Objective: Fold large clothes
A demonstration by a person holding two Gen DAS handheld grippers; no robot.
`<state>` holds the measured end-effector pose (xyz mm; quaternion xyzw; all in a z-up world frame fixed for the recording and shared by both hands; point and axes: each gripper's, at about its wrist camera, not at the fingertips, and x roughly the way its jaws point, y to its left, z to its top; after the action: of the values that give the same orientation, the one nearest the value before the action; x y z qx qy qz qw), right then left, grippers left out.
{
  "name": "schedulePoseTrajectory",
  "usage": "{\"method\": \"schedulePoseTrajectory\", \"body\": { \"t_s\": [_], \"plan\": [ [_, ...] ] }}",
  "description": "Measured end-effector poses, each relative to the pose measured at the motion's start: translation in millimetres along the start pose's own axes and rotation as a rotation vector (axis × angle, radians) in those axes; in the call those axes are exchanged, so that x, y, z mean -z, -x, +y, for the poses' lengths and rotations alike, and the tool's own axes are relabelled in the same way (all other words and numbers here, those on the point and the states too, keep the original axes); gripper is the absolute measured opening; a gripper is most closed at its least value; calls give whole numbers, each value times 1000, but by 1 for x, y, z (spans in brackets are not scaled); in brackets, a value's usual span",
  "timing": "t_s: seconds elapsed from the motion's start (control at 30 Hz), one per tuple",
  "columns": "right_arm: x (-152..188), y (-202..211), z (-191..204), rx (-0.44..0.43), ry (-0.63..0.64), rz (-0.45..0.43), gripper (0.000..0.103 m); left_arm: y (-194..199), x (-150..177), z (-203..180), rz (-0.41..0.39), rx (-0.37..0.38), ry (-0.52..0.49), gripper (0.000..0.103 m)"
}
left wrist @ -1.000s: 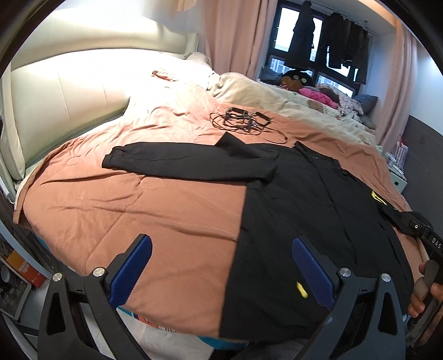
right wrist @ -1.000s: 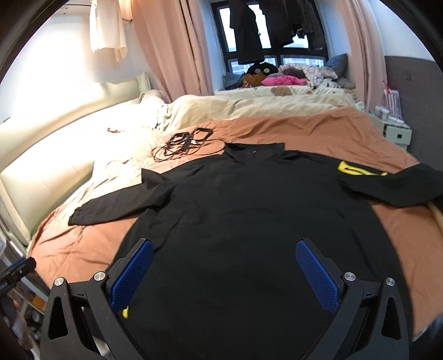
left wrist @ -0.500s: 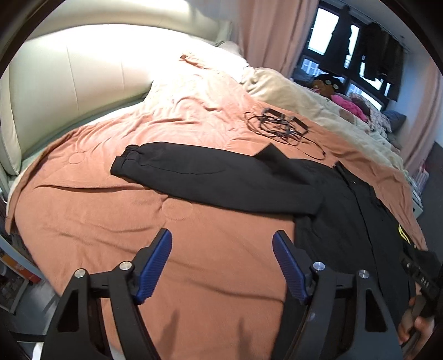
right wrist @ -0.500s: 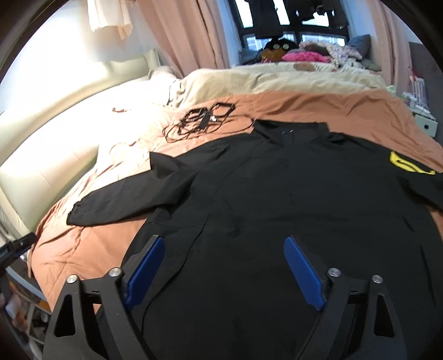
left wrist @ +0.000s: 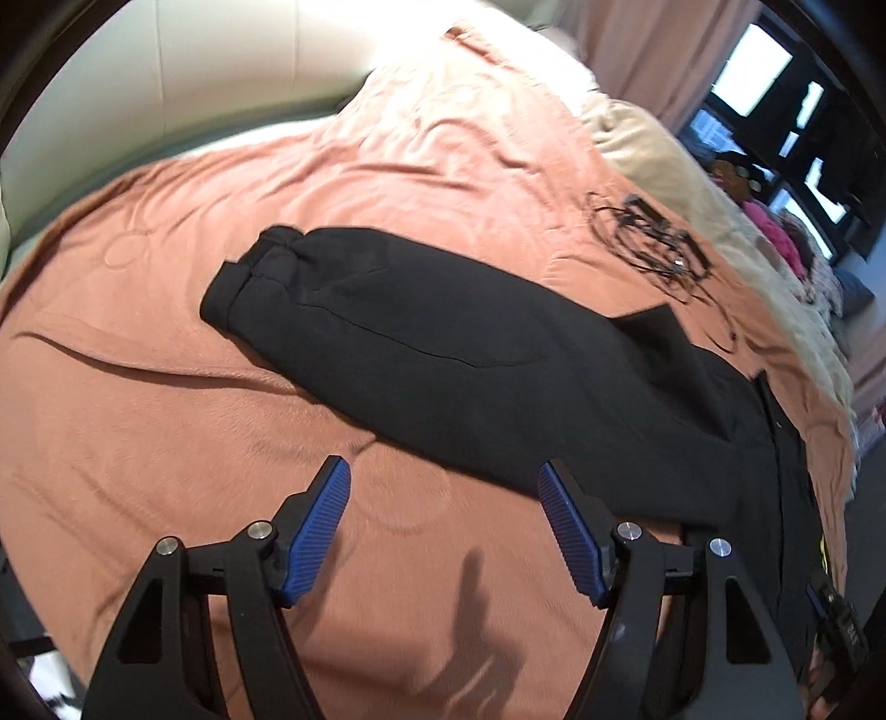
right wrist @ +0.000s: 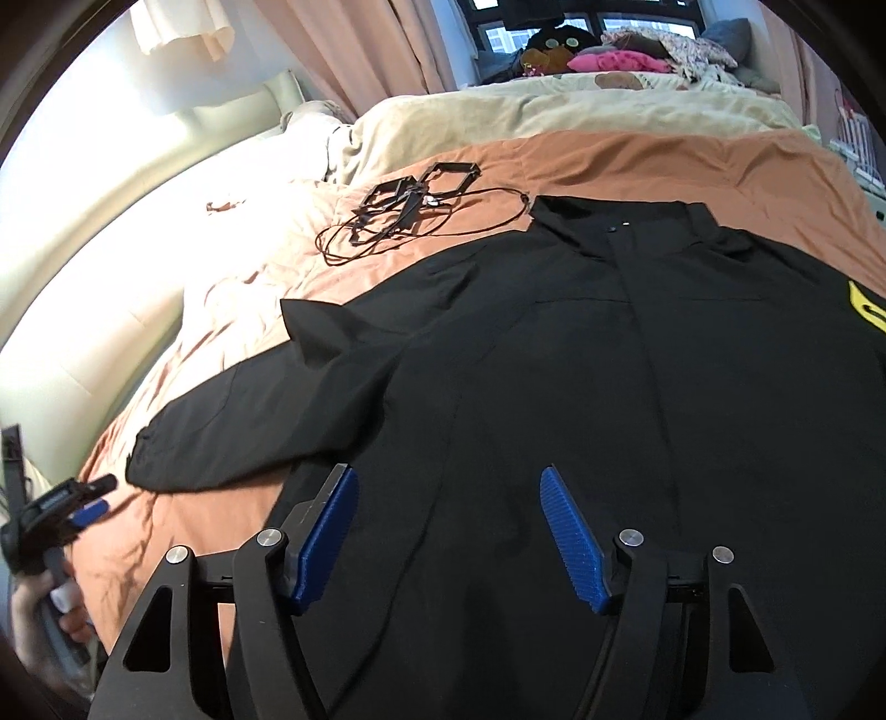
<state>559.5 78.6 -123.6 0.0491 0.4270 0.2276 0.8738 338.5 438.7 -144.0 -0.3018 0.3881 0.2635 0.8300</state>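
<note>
- We see a black jacket spread flat, front side up, on a bed covered with a rust-orange blanket.
- Its one sleeve stretches out sideways from the body across the blanket, with the cuff at the far end from the body.
- Our left tool hovers above bare blanket just short of that sleeve, its blue-padded fingers spread wide with nothing between them.
- Our right tool hangs over the lower front of the jacket, its fingers likewise spread apart and holding nothing; we cannot tell for certain whether the tips touch the cloth.
- In the right wrist view the left tool shows at the left edge, beside the sleeve's cuff.
- A yellow patch marks the jacket near the right edge of that view.
- A tangle of black cables lies on the blanket just beyond the collar.
- Farther back lies a cream duvet, with pink curtains and a window behind it.
</note>
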Motion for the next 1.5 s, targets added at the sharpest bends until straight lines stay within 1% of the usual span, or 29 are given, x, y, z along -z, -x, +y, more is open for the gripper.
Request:
{"method": "schedulePoseTrajectory", "body": {
  "t_s": [0.13,0.2,0.23,0.3,0.33,0.37,0.4,0.43,0.47,0.5,0.6,0.67,0.83,0.97,1.03,1.1,1.13,1.17,1.2,1.27,1.3,1.33,1.37,1.4,1.5],
  "plan": [
    [-8,-25,3,-15,-9,22,62,-33,-7,9,61,-16,71,71],
    [-10,-39,3,-21,-7,43,55,-44,-10,11,68,-25,94,71],
    [-11,-46,3,-27,-10,57,54,-48,-11,11,66,-34,95,70],
    [-12,-57,2,-45,-18,78,46,-58,-16,11,58,-57,92,59],
    [-14,-63,2,-58,-24,85,44,-63,-19,12,61,-62,95,55],
    [-15,-67,1,-67,-30,89,40,-68,-21,14,63,-67,107,45],
    [-16,-71,-1,-80,-40,95,37,-71,-23,16,58,-67,120,32],
    [-17,-76,-2,-94,-55,102,35,-70,-25,17,41,-69,131,24],
    [-19,-82,-4,-111,-73,110,30,-68,-27,18,28,-67,136,10],
    [-20,-87,-6,-129,-91,117,26,-66,-30,19,12,-54,143,7],
    [-24,-100,-12,-181,-145,128,17,-45,-43,15,-60,-22,136,5],
    [-28,-109,-16,-219,-183,134,15,-27,-56,6,-106,-11,108,5],
    [-41,-126,-16,-289,-250,113,14,22,-87,-37,-213,9,-17,4],
    [-49,-144,-15,-343,-304,109,14,48,-105,-70,-264,42,-106,4],
    [-47,-157,-14,-356,-333,136,14,59,-113,-90,-283,75,-136,4],
    [-40,-173,-16,-358,-369,190,14,72,-117,-111,-305,109,-172,4],
    [-36,-181,-16,-357,-383,222,11,77,-118,-120,-316,116,-186,4],
    [-36,-182,-18,-362,-394,218,8,83,-119,-133,-327,130,-205,4],
    [-37,-181,-19,-374,-406,220,8,86,-120,-145,-332,144,-216,4],
    [-41,-179,-21,-380,-418,237,13,94,-120,-169,-341,183,-241,4],
    [-44,-175,-22,-376,-420,231,18,99,-119,-179,-346,198,-252,4],
    [-47,-168,-24,-366,-420,216,25,103,-118,-189,-351,217,-264,4],
    [-50,-161,-25,-354,-418,206,42,108,-116,-199,-354,239,-274,4],
    [-54,-153,-26,-345,-415,193,52,114,-114,-213,-356,268,-289,4],
    [-65,-124,-33,-332,-398,150,53,125,-108,-242,-362,319,-326,4]
  ]
}}
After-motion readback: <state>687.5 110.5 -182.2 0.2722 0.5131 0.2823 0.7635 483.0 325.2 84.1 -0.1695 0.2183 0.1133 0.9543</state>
